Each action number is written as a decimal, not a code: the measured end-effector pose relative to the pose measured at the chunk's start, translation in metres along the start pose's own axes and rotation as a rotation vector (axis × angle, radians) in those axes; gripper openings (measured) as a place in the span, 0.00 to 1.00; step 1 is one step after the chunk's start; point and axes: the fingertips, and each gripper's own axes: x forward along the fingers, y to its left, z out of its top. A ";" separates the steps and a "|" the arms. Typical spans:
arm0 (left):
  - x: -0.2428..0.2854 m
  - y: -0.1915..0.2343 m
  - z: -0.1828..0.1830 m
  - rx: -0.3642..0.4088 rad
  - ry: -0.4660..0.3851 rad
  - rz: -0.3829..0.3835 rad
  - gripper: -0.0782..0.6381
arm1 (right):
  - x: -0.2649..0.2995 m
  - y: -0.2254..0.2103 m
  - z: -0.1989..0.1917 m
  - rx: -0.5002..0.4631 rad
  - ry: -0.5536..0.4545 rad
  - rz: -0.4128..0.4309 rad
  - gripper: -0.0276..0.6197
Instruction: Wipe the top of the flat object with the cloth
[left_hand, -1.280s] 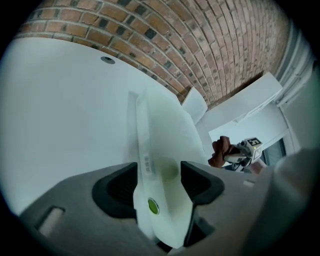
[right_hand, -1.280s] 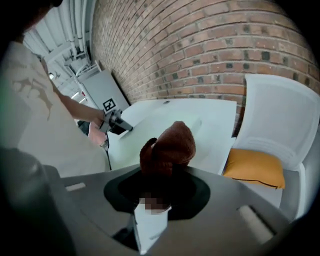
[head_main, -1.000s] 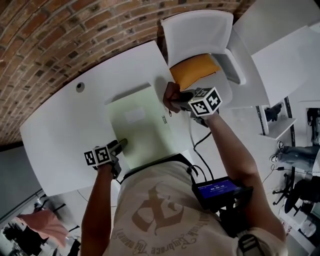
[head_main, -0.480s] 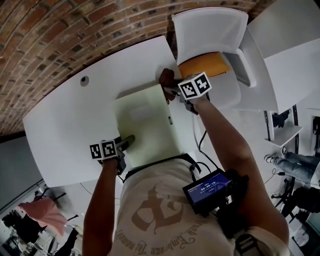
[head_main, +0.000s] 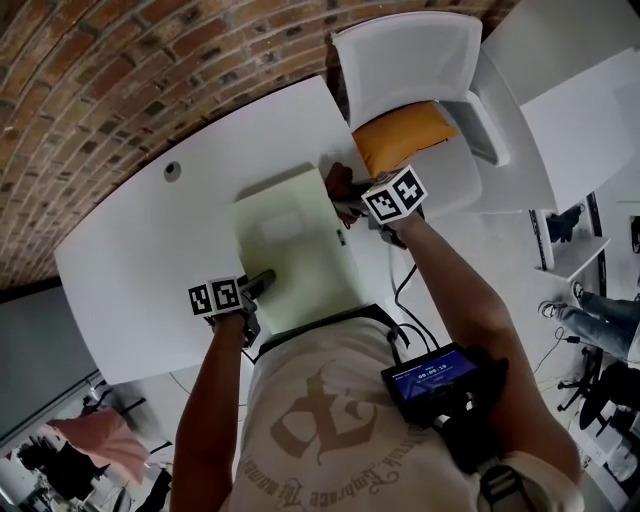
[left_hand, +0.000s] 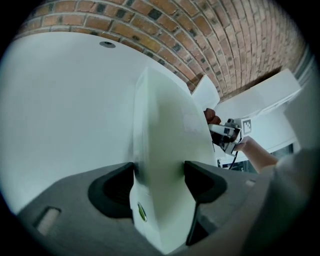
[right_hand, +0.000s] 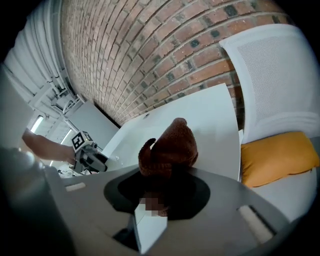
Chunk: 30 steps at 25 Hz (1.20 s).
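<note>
Low in the left gripper view, the left gripper (left_hand: 159, 180) has its jaws clamped on the near edge of the flat object (left_hand: 170, 125), one pad on each face. In the head view the object lies mid-frame on the white table (head_main: 150, 250). It looks thin, stiff, light and smooth. It would likely skate on the slick tabletop under a wipe, so a pinch at the near edge, clear of the top, seems the right hold. The left forearm rises from the lower left, tucked close. The right arm stretches from the lower right up to the object's far right corner. There the right gripper (head_main: 345, 200) has its jaws closed on a bunched brown cloth (right_hand: 170, 145). The cloth looks soft and should mould to the surface. Whether it presses the top I cannot tell. Beyond stand a chair (head_main: 410, 60) with an orange cushion (head_main: 400, 135), and a brick wall (head_main: 120, 70).
</note>
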 end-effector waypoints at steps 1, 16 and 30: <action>0.000 0.000 0.000 -0.002 -0.002 0.000 0.57 | -0.002 0.004 -0.009 0.008 -0.001 0.001 0.21; -0.003 0.002 -0.002 -0.009 -0.070 0.041 0.57 | -0.035 0.070 -0.142 0.091 0.007 0.024 0.21; -0.006 0.004 -0.001 0.009 -0.058 -0.003 0.56 | -0.058 0.124 -0.233 0.227 -0.081 -0.053 0.21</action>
